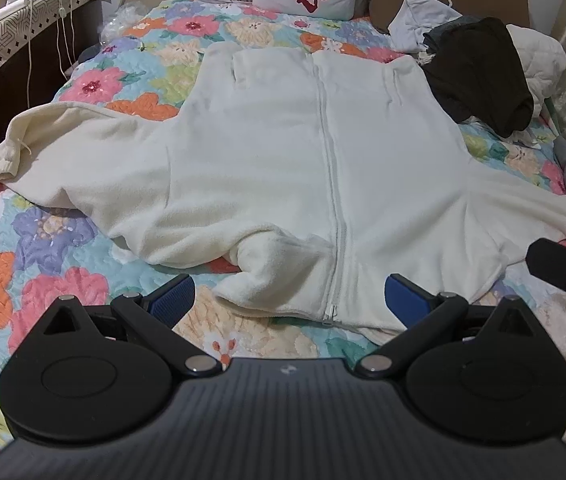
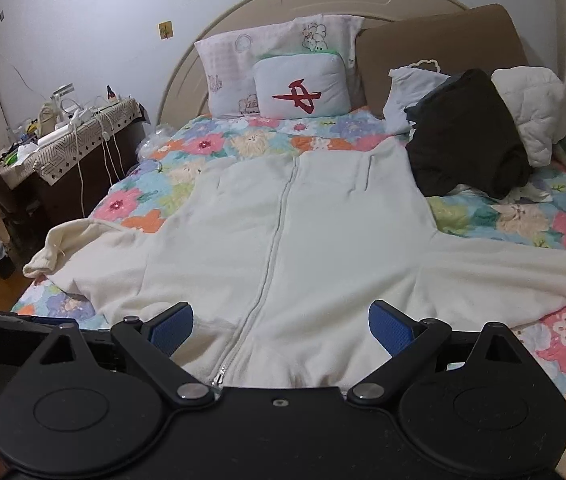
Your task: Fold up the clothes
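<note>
Both claws gape wide with nothing between their blue pads. The left claw (image 1: 289, 300) hangs just over the collar end of the cream jacket (image 1: 283, 168), by the zipper pull. The right claw (image 2: 281, 326) hangs alongside, low above the same end. The jacket lies spread front-up on the flowered bedspread (image 1: 43, 248), sleeves out to each side, a black garment (image 2: 467, 132) near its far corner.

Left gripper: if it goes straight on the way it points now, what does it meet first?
Probably the collar end of the cream fleece zip jacket, lying between the open left gripper fingers; height above it is unclear.
</note>
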The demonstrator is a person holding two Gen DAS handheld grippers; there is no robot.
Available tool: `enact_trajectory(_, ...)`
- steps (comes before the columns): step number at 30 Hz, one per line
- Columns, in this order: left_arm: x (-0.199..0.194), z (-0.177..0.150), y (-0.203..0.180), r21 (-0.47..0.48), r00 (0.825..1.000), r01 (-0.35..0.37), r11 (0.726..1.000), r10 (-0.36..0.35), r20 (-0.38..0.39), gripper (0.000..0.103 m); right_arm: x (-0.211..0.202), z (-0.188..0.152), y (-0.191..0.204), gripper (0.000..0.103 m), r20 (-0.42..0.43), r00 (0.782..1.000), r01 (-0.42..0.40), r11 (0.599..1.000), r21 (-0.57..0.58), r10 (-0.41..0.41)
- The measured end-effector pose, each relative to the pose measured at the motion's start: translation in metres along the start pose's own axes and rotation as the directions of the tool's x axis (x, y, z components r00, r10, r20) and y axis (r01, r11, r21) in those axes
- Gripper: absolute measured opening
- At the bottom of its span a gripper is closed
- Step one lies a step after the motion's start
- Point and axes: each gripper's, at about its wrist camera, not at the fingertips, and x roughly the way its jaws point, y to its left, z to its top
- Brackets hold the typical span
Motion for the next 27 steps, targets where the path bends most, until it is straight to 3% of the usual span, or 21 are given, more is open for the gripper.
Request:
enact_trajectory(5, -0.001, 0.001, -0.002, -0.002, 1.000, -0.007, 1.000, 0.007, -0.007, 0.103, -0.006, -0.004, 0.009, 0.097, 0.023, 0.998, 0.054, 0.998, -0.029, -0.054)
enact_trajectory(9, 0.002, 0.002, 0.001, 0.003, 1.000, 0.000, 1.000, 0.000, -0.007, 0.103, 0.000, -0.001, -0.004, 0.097, -0.020, 0.999, 0.027, 1.000, -0.004, -0.027)
enact_trajectory(27, 0.003, -0.001, 0.003, -0.002, 1.000, 0.003, 1.000, -0.003, -0.018, 0.103, 0.001, -0.006, 0.003, 0.097, -0.011, 0.999, 0.041, 0.999, -0.021, -0.042)
